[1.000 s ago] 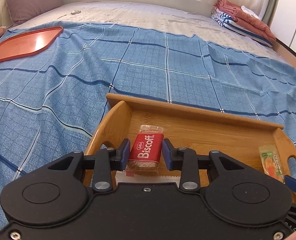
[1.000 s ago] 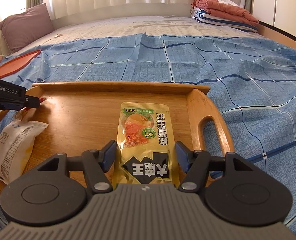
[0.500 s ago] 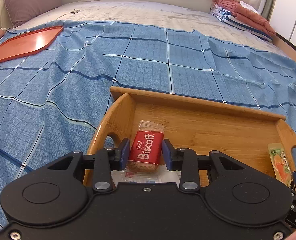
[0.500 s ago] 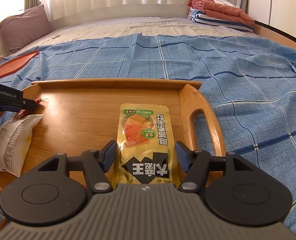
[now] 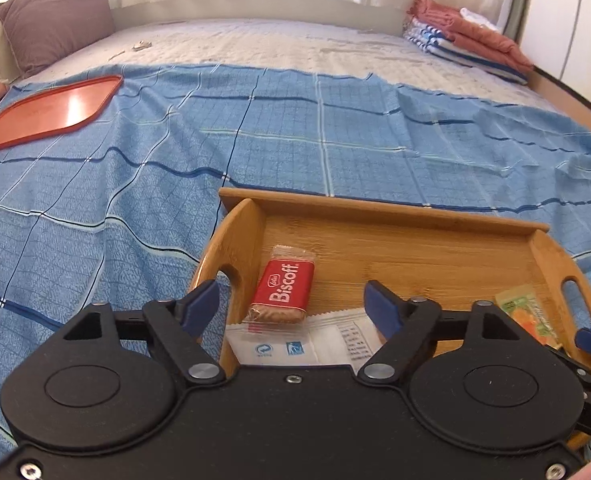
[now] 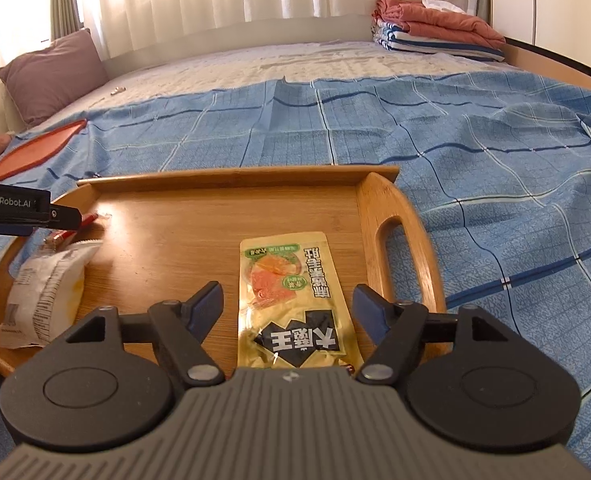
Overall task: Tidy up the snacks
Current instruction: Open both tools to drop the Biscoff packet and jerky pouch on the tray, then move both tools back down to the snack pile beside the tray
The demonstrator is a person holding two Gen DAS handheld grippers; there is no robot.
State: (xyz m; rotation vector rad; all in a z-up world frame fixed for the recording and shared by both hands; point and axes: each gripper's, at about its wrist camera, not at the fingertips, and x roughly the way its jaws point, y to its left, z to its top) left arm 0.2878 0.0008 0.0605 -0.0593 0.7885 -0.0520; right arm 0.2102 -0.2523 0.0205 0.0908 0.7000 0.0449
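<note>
Both sets of jaws are opening: the left gripper (image 5: 291, 300) has released the red biscuit (image 5: 283, 293), the right gripper (image 6: 287, 306) the yellow snack packet (image 6: 291, 300), both lying in the wooden tray (image 6: 231, 184).

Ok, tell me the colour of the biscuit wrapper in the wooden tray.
Red with white lettering, clear at both ends. The biscuit wrapper shows best in the left wrist view.

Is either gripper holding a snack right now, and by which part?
Neither. Both are opening: left gripper clear of the Biscoff packet, right gripper clear of the yellow pouch.
</note>
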